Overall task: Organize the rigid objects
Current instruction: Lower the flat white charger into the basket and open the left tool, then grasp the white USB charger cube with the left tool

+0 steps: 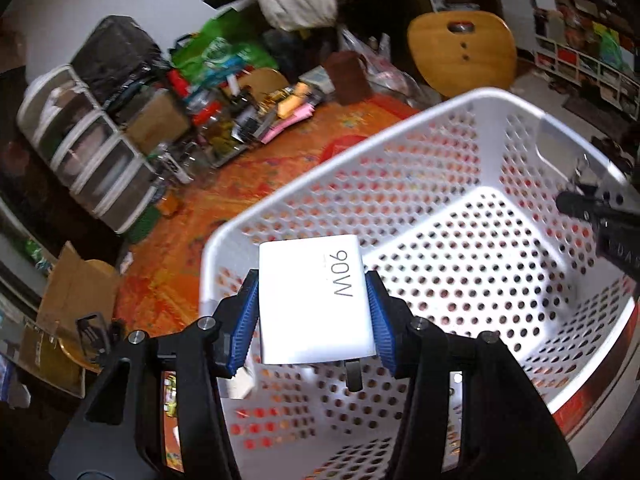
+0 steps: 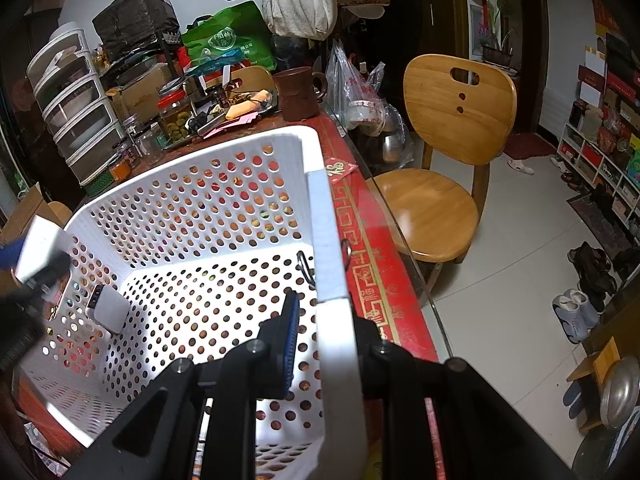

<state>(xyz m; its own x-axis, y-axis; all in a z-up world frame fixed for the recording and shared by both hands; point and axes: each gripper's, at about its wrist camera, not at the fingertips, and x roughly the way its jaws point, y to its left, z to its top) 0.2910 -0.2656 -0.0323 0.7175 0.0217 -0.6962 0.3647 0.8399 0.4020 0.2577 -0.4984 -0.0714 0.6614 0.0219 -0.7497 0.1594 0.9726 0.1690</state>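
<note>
A white charger [image 1: 314,300], printed "90W", is being held between the blue pads [image 1: 247,320] of the left gripper [image 1: 312,316], which is being closed on its two sides above the near corner of the white perforated basket [image 1: 440,120]. The basket's side wall is being clamped by the right gripper [image 2: 324,336], reaching forward over the rim. A second white adapter [image 2: 108,309] is lying inside, beside the red tablecloth [image 2: 360,240] and wooden chair [image 2: 448,152].

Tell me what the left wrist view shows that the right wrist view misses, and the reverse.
Left wrist only: the 90W label on the white charger, clamped between the left gripper's blue fingers over the basket. Right wrist only: a second white charger lying on the basket floor, and the right gripper straddling the basket wall. Both: the white perforated basket and wooden chair.
</note>
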